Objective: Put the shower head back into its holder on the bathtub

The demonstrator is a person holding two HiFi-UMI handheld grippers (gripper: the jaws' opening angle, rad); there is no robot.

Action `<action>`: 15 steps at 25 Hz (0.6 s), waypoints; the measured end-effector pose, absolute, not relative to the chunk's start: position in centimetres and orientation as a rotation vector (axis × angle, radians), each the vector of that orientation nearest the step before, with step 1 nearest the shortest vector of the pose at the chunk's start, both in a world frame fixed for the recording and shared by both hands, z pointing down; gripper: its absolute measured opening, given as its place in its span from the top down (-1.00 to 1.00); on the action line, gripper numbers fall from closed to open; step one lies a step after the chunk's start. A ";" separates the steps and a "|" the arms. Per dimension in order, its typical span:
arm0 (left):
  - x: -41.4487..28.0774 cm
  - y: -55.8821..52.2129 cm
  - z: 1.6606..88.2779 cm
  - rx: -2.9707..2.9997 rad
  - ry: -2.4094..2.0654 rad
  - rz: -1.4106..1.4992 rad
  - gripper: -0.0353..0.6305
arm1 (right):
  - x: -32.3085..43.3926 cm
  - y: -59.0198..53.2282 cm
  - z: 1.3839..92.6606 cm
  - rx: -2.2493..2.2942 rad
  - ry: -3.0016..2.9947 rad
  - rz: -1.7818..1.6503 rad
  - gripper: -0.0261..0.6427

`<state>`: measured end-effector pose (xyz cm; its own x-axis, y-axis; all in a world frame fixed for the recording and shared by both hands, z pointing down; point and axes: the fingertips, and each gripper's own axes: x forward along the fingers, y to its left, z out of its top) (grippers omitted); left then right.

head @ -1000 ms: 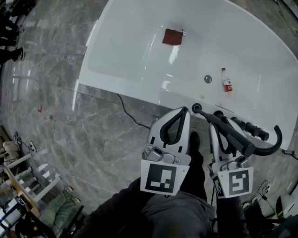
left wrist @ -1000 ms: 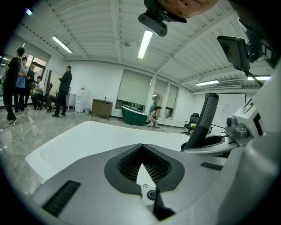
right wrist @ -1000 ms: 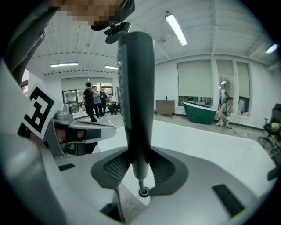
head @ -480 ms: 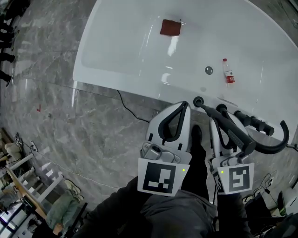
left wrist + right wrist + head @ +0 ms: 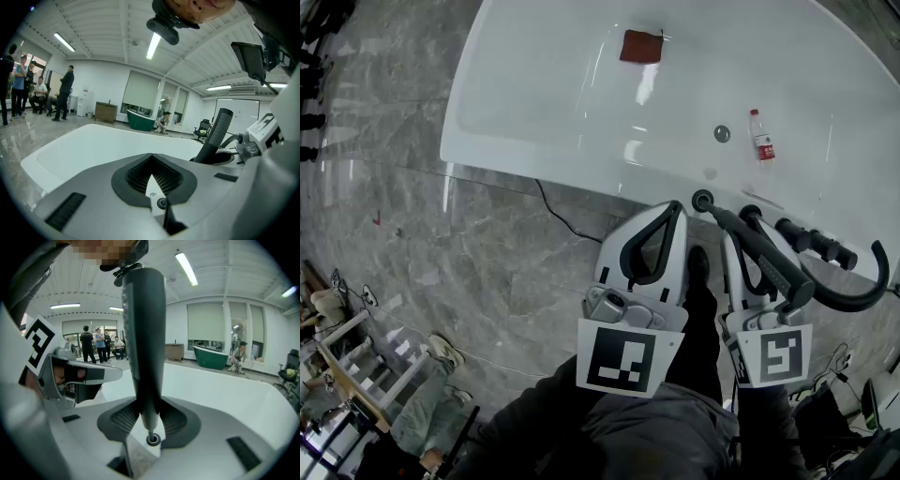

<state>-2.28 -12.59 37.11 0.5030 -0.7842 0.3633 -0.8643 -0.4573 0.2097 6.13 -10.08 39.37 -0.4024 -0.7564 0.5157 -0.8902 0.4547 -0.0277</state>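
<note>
1. The shower head (image 5: 145, 333) stands upright in the right claw (image 5: 149, 422), which is closed firmly on its dark handle. Its round end is near the front rim of the bathtub (image 5: 534, 141).
2. The step in hand seems to be bringing it to the holder (probably among the dark fittings (image 5: 811, 242) on the rim, I cannot tell which).
3. The next move calls for lining it up with the holder and then lowering it.
4. The left claw (image 5: 152, 177) is closed and empty.

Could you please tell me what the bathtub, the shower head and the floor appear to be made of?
The bathtub: glossy white acrylic or enamel, judging by sharp light reflections. The shower head: matte black, probably coated metal or plastic; handle looks textured. The floor: polished grey marble-look stone or tile, veined and reflective.
</note>
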 end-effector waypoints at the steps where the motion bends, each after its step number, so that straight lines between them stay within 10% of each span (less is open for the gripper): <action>1: -2.3 -12.6 37.3 2.384 -1.370 0.306 0.88 | 6.1 -10.1 39.6 1.381 -2.275 0.418 0.50; 15: -2.7 -12.9 39.2 2.367 -1.342 0.332 0.88 | 6.2 -10.6 42.3 1.412 -2.230 0.459 0.50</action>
